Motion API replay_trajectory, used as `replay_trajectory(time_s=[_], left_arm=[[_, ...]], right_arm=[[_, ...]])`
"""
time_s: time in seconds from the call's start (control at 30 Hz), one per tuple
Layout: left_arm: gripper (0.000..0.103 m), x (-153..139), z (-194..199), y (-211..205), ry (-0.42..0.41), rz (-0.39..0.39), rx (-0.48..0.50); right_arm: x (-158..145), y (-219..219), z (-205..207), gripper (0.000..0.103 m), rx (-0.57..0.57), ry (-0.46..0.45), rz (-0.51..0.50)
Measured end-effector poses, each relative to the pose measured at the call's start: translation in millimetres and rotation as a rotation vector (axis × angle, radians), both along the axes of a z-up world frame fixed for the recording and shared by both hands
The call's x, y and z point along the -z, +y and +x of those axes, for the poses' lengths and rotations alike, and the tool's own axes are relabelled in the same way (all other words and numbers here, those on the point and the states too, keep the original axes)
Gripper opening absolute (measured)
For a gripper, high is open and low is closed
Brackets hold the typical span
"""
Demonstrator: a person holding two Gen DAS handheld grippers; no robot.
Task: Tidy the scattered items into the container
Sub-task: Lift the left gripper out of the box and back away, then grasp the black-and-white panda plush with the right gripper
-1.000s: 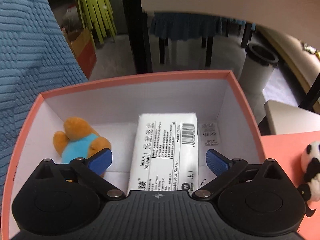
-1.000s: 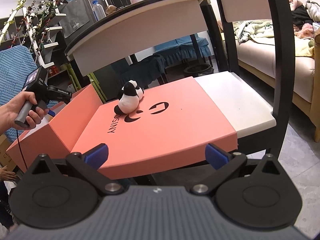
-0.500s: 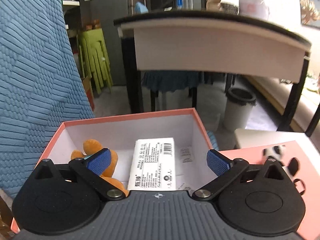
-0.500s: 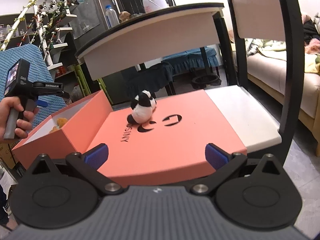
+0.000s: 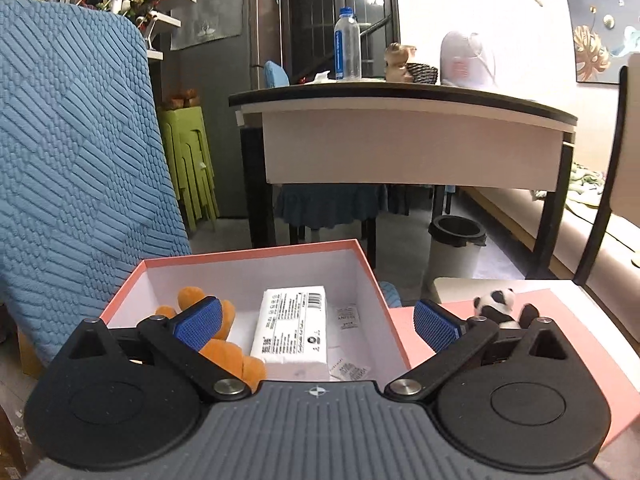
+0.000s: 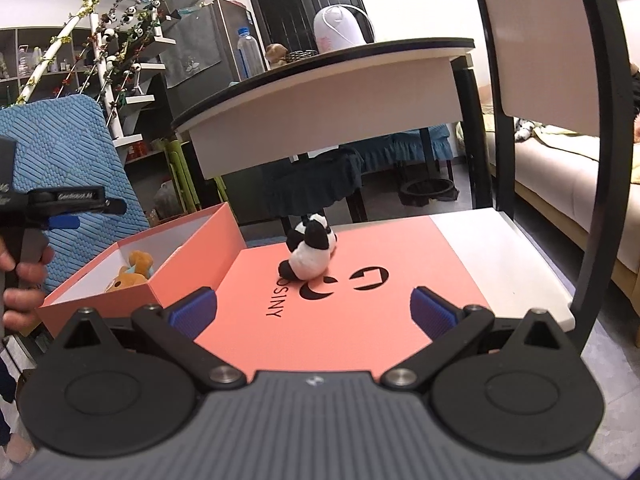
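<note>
- Left tool (image 5: 316,322) is held above the near edge of the open salmon box (image 5: 256,256), fingers spread wide, nothing gripped between them.
- Only from the left wrist view can the box floor be seen properly: a white wrapped packet (image 5: 292,330) lies flat straight ahead of the tool, long axis running away from it, barcode at the far end.
- An orange plush (image 5: 224,344) is tucked behind the left finger; which way it faces can't be told from there.
- In the right wrist view that same plush (image 6: 134,270) is only glimpsed over the box wall, and the packet is hidden completely.
- Right tool (image 6: 312,308) is also spread apart and empty, held back from the near edge of the box lid (image 6: 400,256), which lies flat on a white chair seat (image 6: 500,248).
- The panda plush (image 6: 310,248) is seen best in the right view: out ahead of the tool and a bit left, resting on the lid just past the black logo, body more or less upright, its back towards the tool.
- From the left view the panda plush (image 5: 496,304) is just a small bit peeking past the right finger.
- A hand (image 6: 18,280) gripping the left tool's handle is caught only by the right view, at its far left edge.
</note>
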State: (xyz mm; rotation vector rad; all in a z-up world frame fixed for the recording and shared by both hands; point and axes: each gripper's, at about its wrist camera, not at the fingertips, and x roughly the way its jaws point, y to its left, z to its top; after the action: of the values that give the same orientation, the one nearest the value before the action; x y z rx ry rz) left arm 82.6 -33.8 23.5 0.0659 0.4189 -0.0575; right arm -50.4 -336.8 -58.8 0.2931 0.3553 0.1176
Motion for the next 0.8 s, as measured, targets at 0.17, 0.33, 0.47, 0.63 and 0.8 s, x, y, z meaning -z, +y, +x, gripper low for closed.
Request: replay_trajectory(time_s=[0.17,0.33,0.47,0.63,0.8], left_arm=[[0.103,4.6,-24.4,-9.3,-0.009,-0.022,0.025],[0.103,13.3,-47.6,-14.5,-0.041,-0.015,0.039],[0.103,19.9,-60.5,-14.8,-0.055,-0.011,0.053],[0.103,24.3,-62.5,-9.4,-0.037,-0.040,0.062],[0.103,28.7,-61.3,-4.7,-0.026,-0.045,0.049]], right_arm=[[-4.7,4.8,3.1,0.103,-0.002,-0.021,-0.008],[-7.6,5.3,6.4,0.103,0.004,-0.043,-0.006],[-8.3,6.9,8.2,0.103,0.003,-0.051,-0.007],[-7.1,7.9,11.3,0.103,0.004,-0.051,-0.010],[-6.1,7.8,13.7,0.103,0.006,-0.048,-0.011]])
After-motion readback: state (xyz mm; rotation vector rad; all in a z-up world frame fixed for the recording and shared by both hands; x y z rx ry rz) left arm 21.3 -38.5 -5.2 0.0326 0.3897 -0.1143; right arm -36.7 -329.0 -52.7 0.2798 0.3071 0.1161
